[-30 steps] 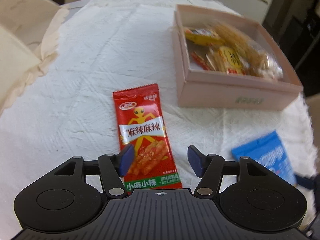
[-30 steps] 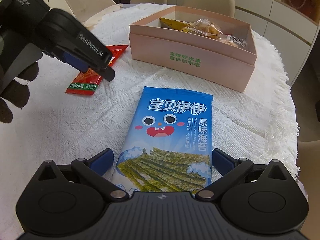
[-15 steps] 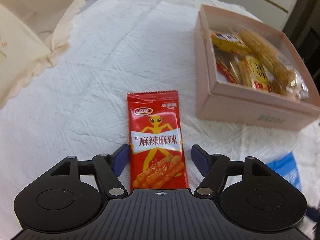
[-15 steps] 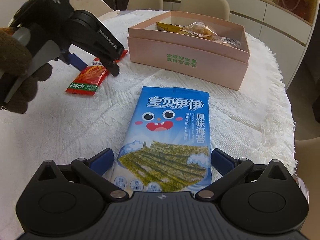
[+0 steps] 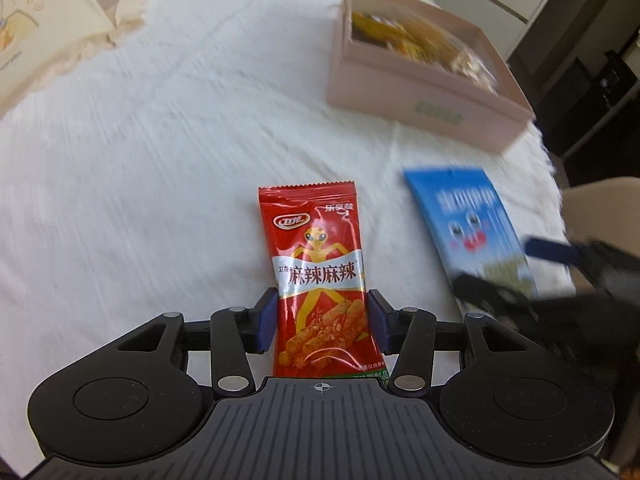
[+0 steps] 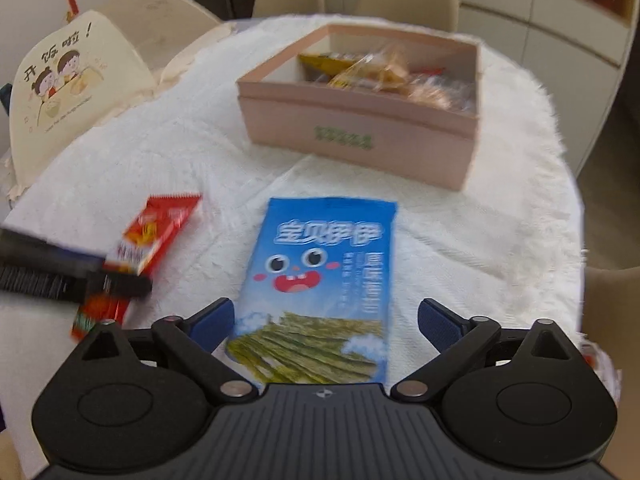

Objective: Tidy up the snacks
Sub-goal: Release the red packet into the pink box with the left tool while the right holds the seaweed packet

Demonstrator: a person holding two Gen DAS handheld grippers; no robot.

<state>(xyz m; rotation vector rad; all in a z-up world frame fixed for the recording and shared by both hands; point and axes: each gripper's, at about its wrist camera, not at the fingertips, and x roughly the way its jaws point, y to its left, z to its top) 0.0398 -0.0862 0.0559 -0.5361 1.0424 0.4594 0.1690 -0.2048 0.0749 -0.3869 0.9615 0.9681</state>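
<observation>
Left gripper (image 5: 322,320) is pointing steeply down over the red snack packet (image 5: 320,280), jaws closing with the packet's lower half between them; both blue pads are sitting right at the packet's edges (contact looks made, though the packet is not visibly squeezed). Packet is lying flat on the white-clothed tabletop (image 5: 160,160), near-centre in the left wrist view. Right gripper (image 6: 326,320) is straddling the blue seaweed packet (image 6: 320,280), jaws closing but standing wide, with a clear gap to the right pad and the left pad just beside the packet edge, so nothing is being gripped there. Blue packet is lying flat on the tabletop, right of the red one, the two apart. Pink box (image 6: 360,128) is sitting at the far side of the tabletop, beyond both packets, open on top and already holding several yellow and clear-wrapped snacks (image 6: 380,76). Cream chair cushion with a cartoon print (image 6: 68,88) is showing at far left, off the tabletop. Both views are motion-blurred.
</observation>
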